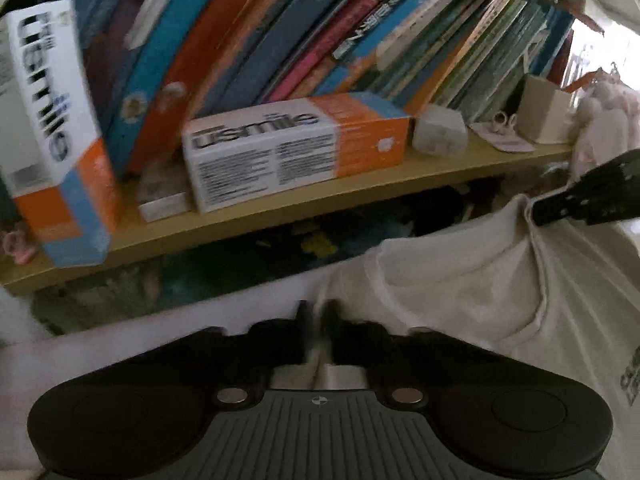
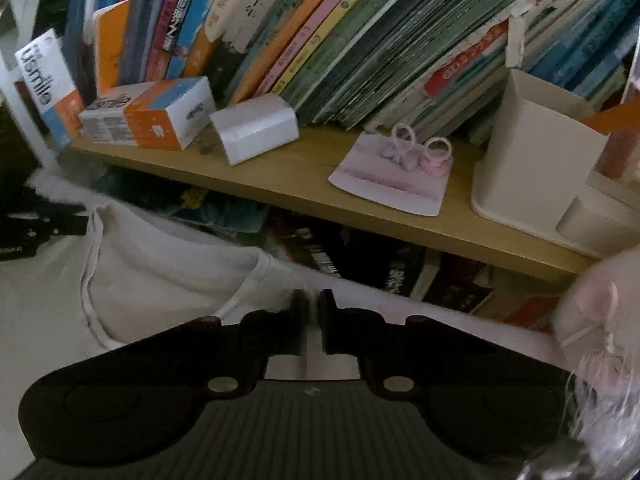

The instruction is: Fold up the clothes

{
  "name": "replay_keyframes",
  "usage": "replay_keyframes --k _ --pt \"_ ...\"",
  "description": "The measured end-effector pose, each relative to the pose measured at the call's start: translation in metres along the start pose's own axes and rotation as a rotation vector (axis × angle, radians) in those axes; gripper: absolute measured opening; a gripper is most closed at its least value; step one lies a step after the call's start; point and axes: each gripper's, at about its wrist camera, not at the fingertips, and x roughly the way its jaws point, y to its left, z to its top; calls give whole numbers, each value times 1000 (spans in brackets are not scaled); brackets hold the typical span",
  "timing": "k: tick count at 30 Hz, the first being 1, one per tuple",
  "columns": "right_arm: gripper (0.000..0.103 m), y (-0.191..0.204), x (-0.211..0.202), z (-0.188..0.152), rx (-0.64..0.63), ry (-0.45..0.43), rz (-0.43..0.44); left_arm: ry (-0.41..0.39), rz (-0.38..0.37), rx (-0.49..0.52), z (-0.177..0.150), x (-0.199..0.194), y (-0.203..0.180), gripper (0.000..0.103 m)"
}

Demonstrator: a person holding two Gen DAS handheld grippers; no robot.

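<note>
Jaws pinched on blurred white shirt (image 1: 460, 280)

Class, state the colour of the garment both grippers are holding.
Off-white T-shirt; clearest in the left wrist view.

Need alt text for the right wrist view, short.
The right tongs, closed on the edge of a white T-shirt, hold it before a wooden shelf of leaning books, with a usmile box and a beige container.
</note>
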Motion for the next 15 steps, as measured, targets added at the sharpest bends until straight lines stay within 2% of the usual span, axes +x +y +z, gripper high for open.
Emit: replay_keyframes --k 4,15 --pt "5 7 4 0 16 -47 -87 -21 55 -23 8 12 -8 4" --pt "6 -3 17 10 94 -60 -124 -13 64 -105 15 21 4 8"
